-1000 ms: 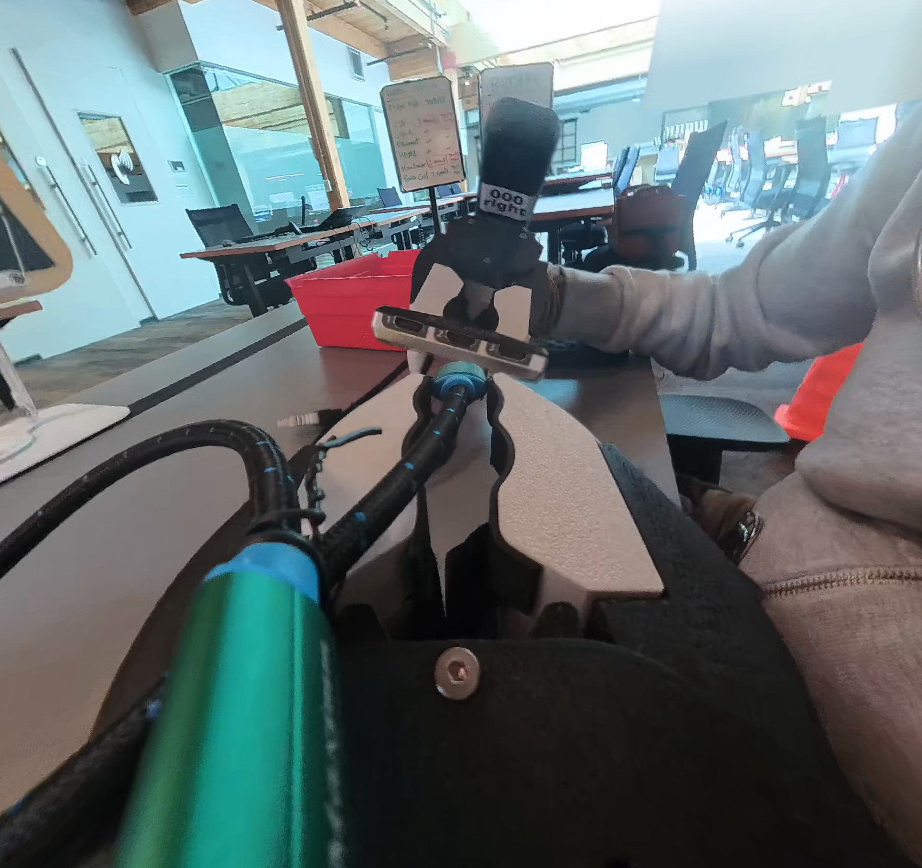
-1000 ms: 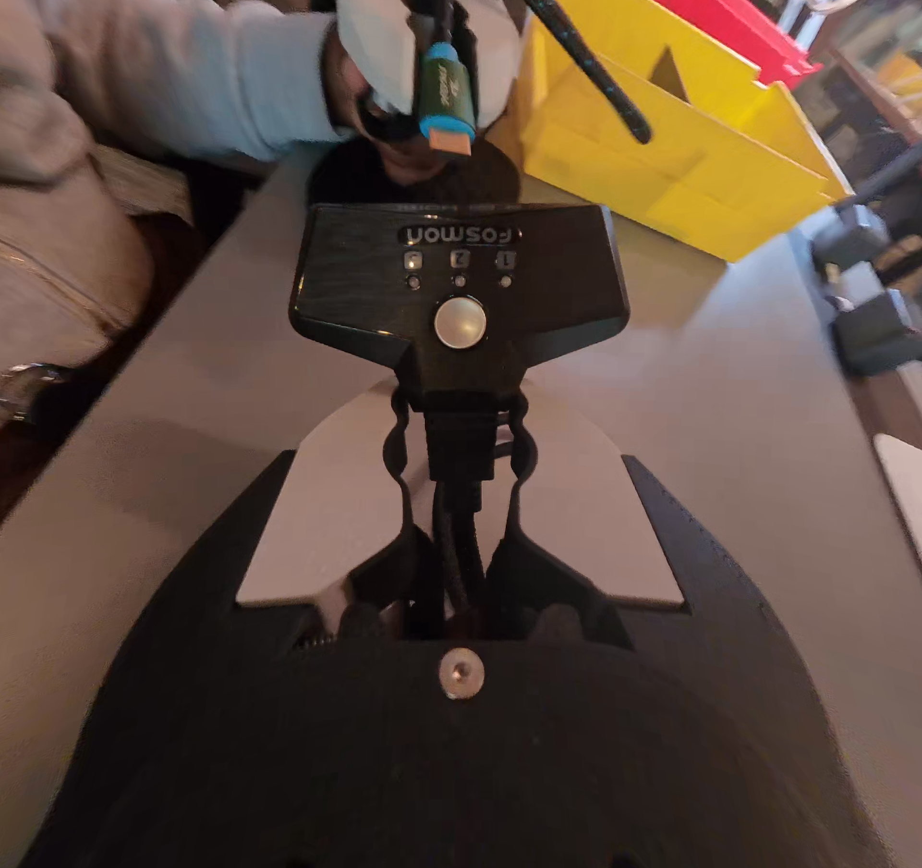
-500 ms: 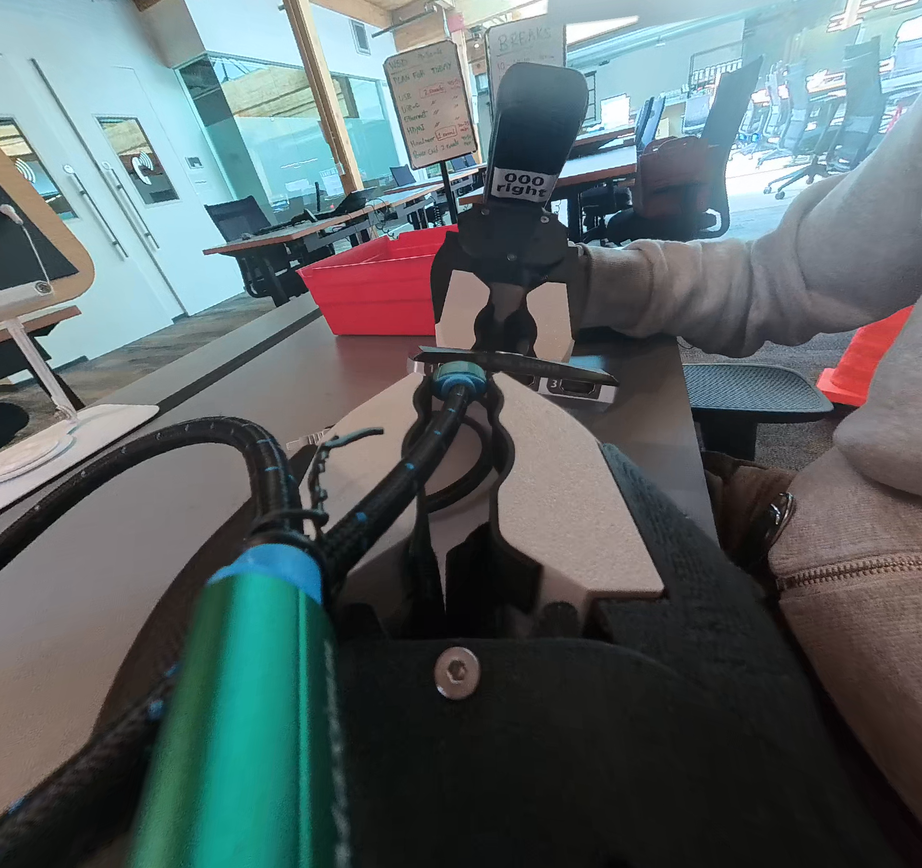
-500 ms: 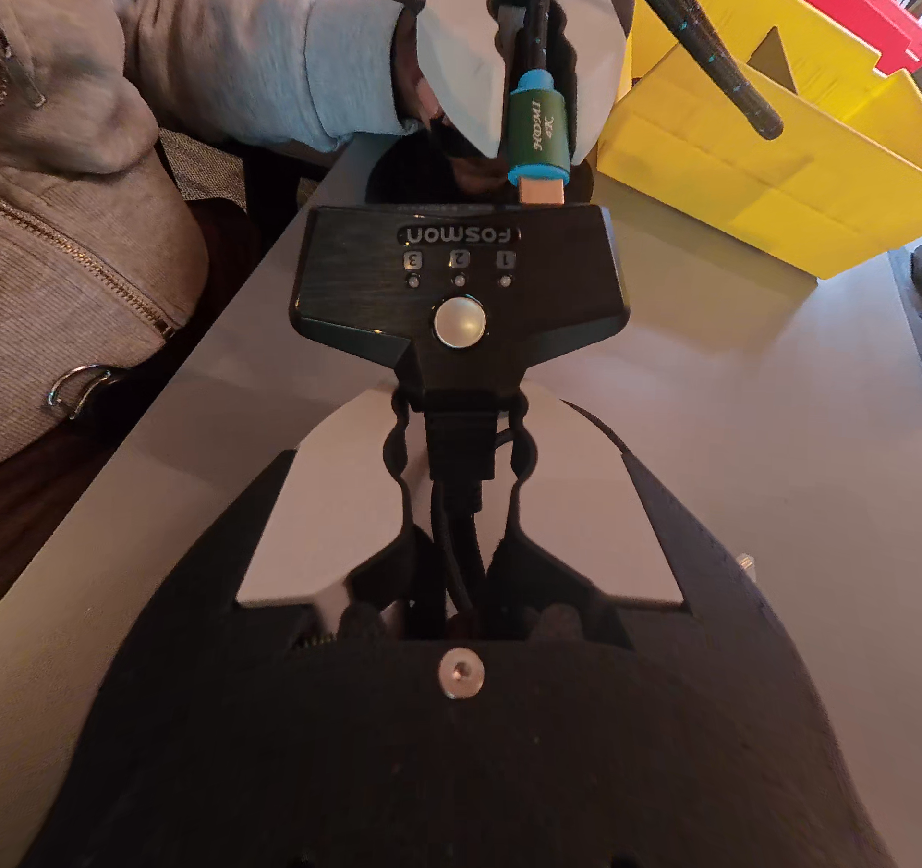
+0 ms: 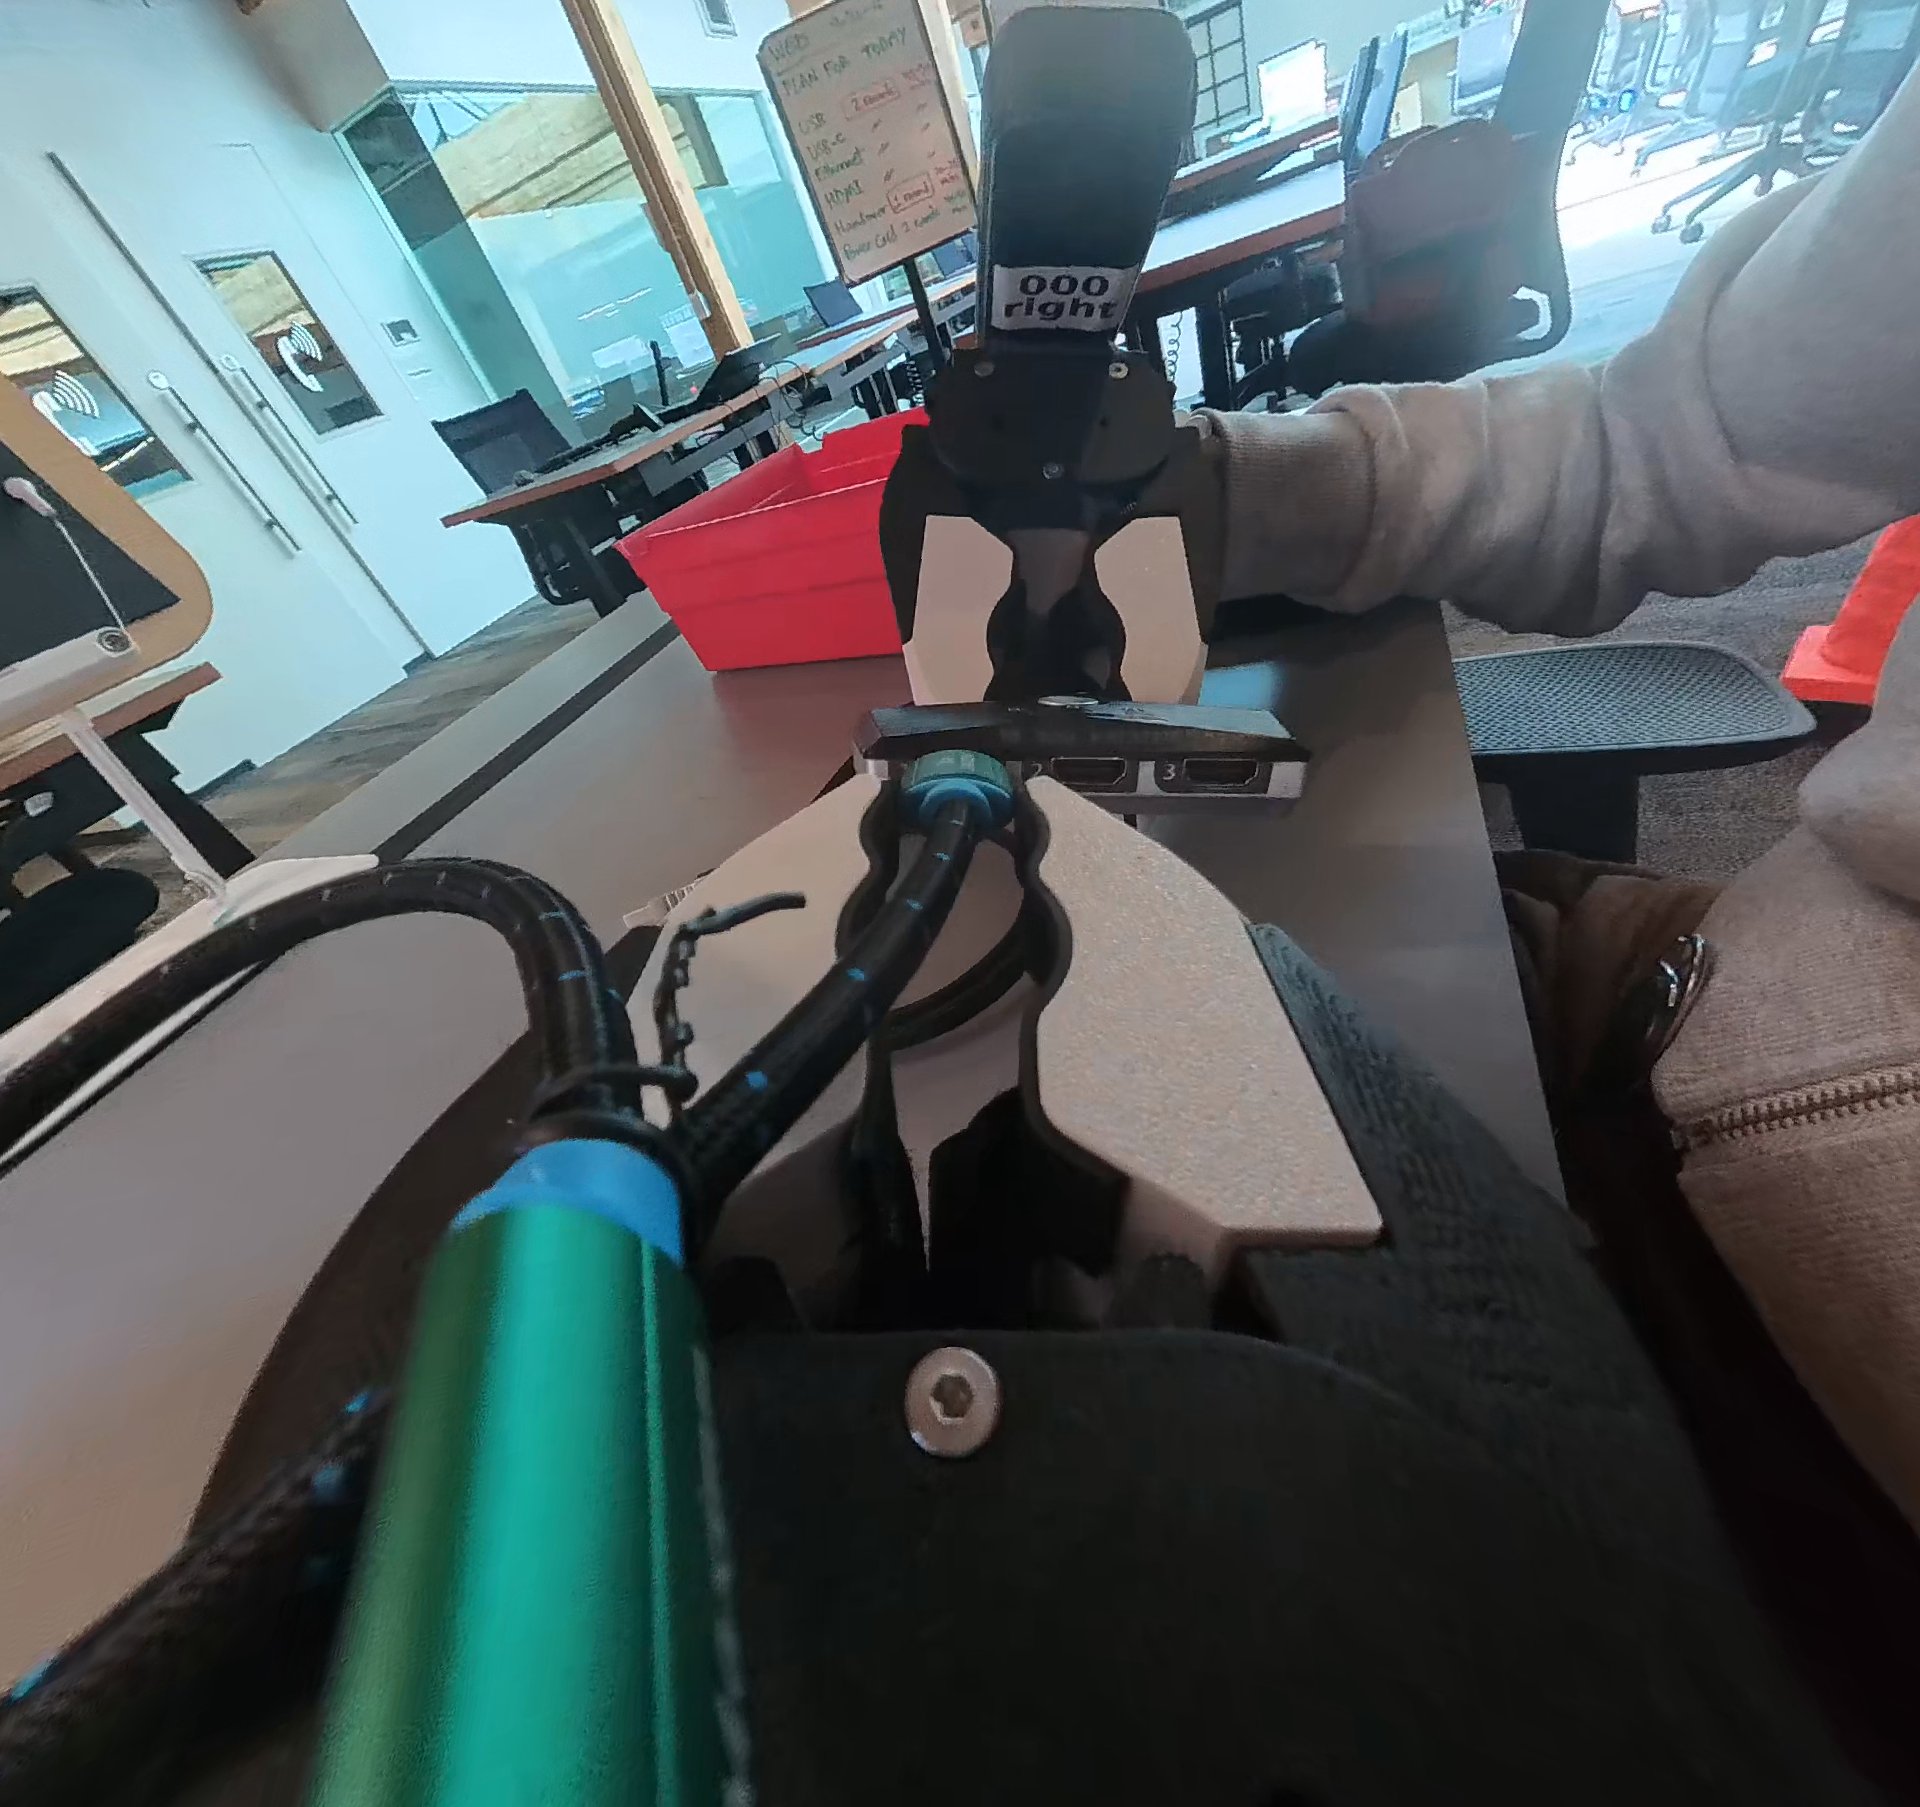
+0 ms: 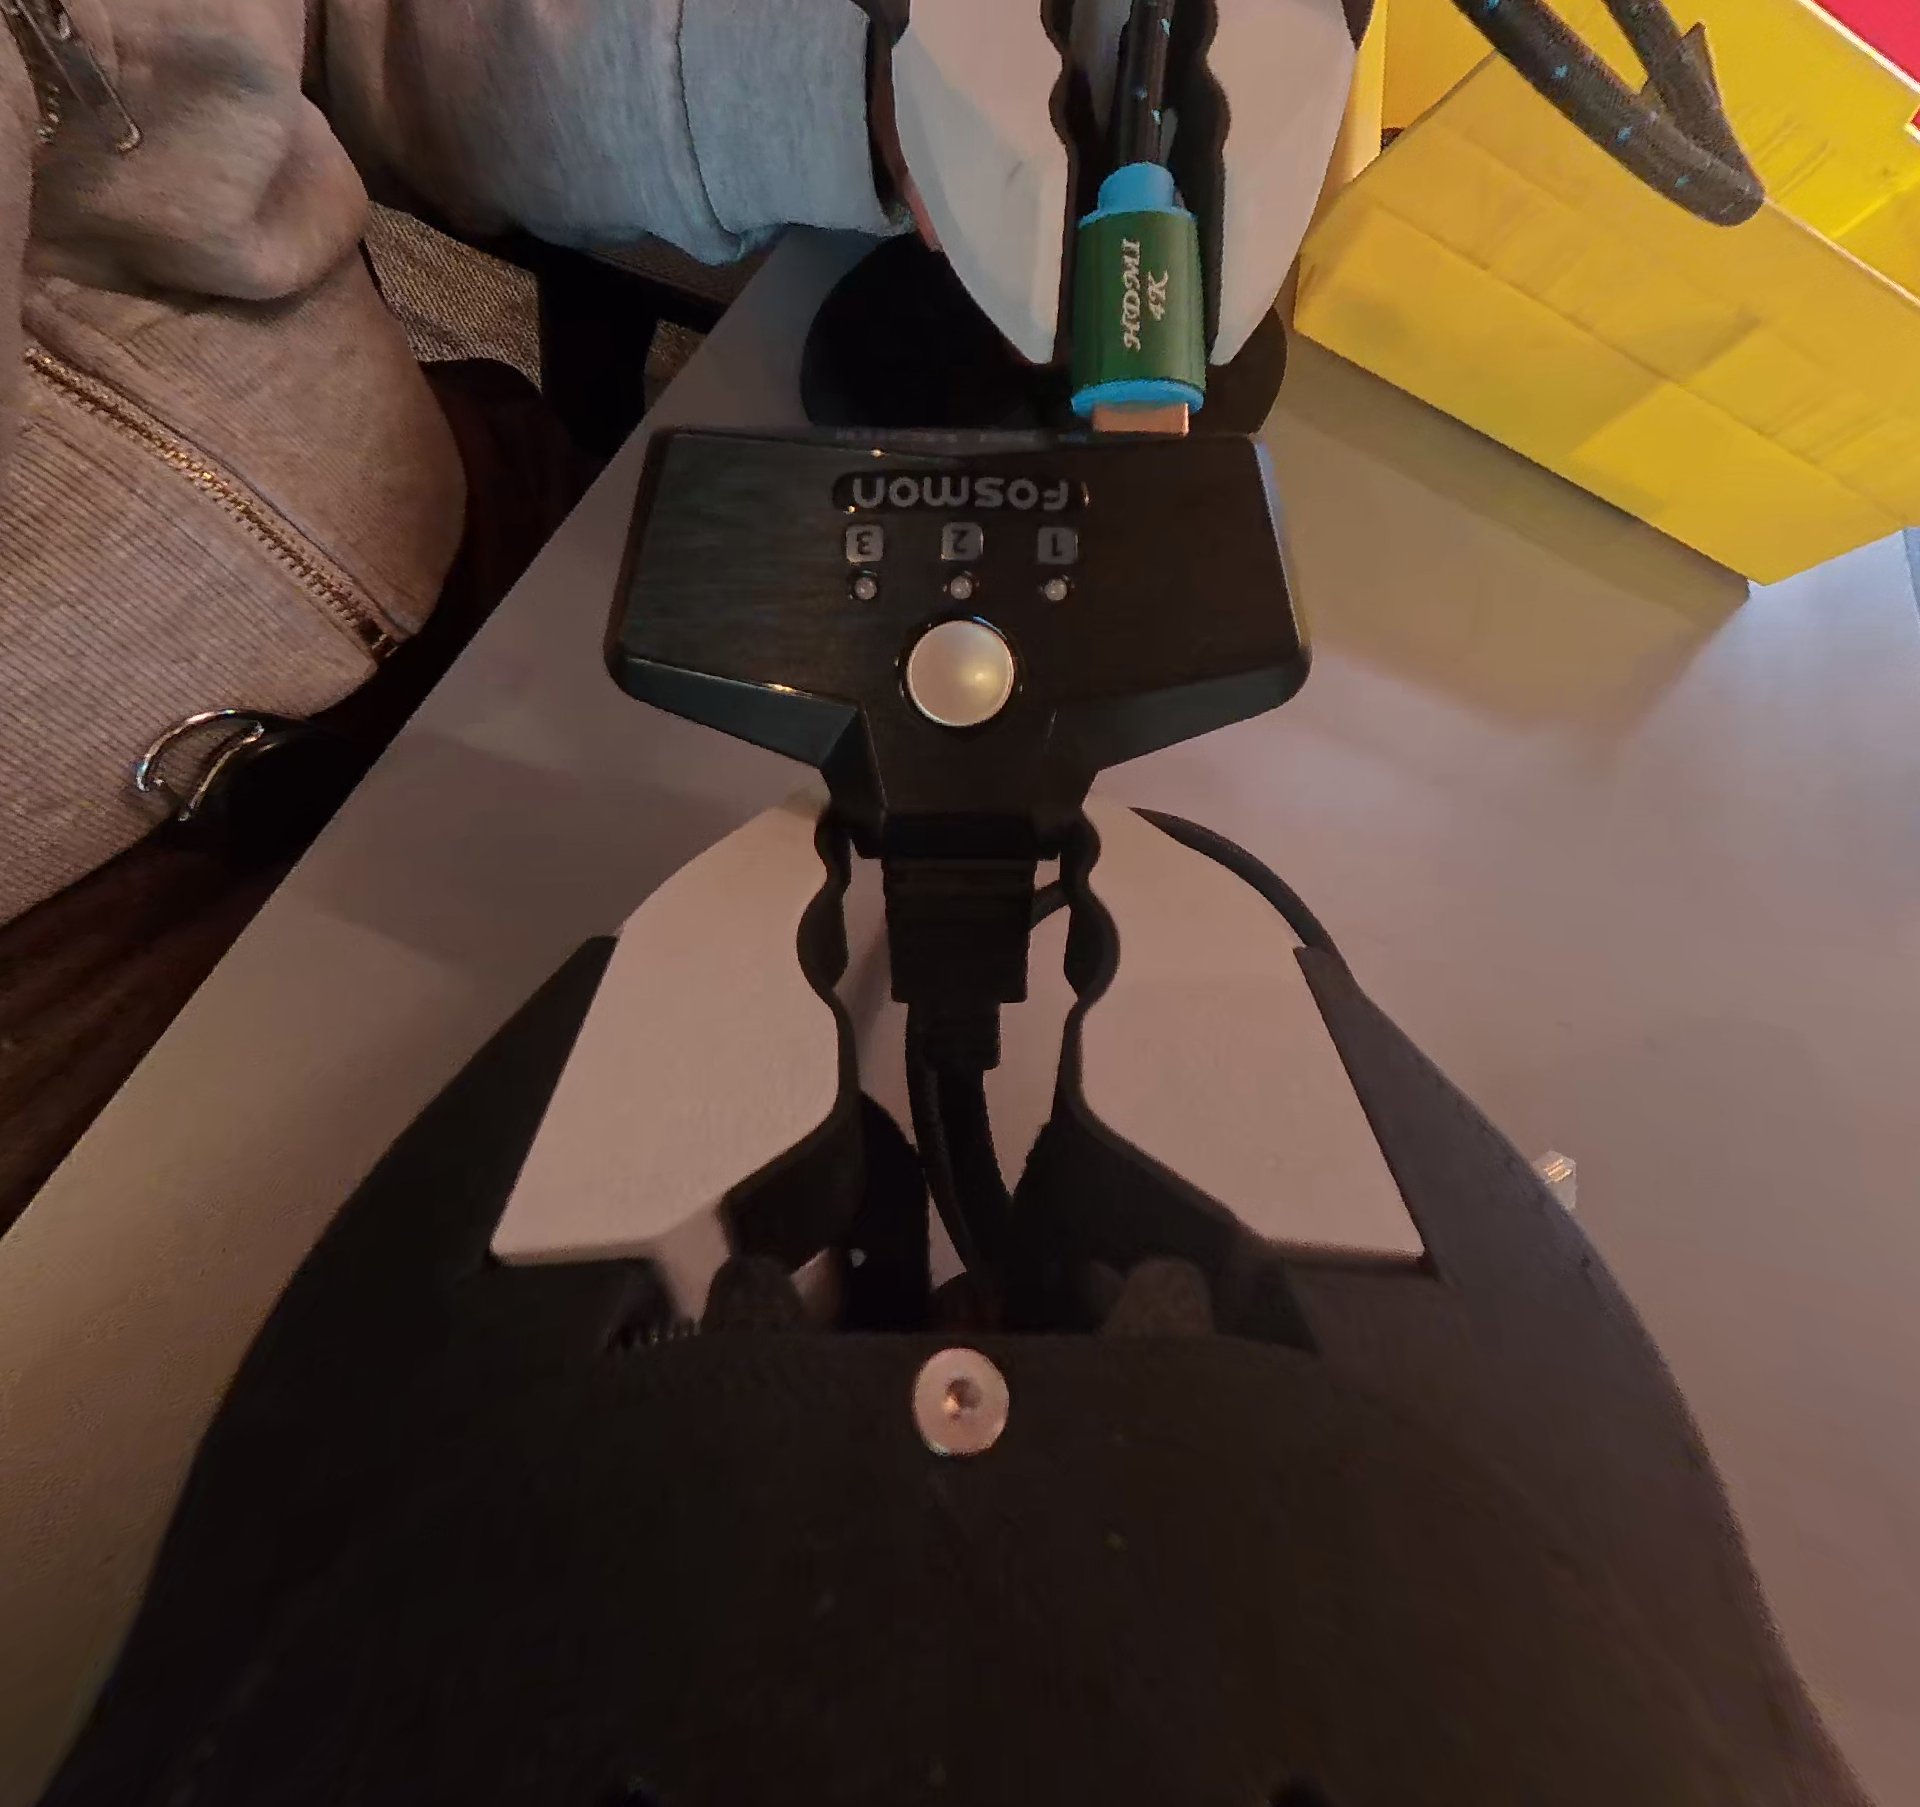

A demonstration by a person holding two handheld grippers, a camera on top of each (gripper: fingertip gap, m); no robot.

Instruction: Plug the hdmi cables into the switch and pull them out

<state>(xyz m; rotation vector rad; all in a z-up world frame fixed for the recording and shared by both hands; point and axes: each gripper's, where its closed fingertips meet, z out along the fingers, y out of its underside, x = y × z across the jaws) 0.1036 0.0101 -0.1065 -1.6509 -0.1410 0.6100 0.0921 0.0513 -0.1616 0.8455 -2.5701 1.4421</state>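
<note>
Green plug (image 6: 1138, 313) in left gripper (image 5: 951, 807) meets level switch (image 6: 956, 604).

From the left gripper (image 5: 951, 812) we look low along the tabletop (image 5: 582, 791) toward the red bin (image 5: 769, 573). From the right gripper (image 6: 956, 827) we look steeply down, facing back toward the yellow bin (image 6: 1621, 303). We see the switch (image 5: 1081, 744) close up in both, from opposite sides.
</note>
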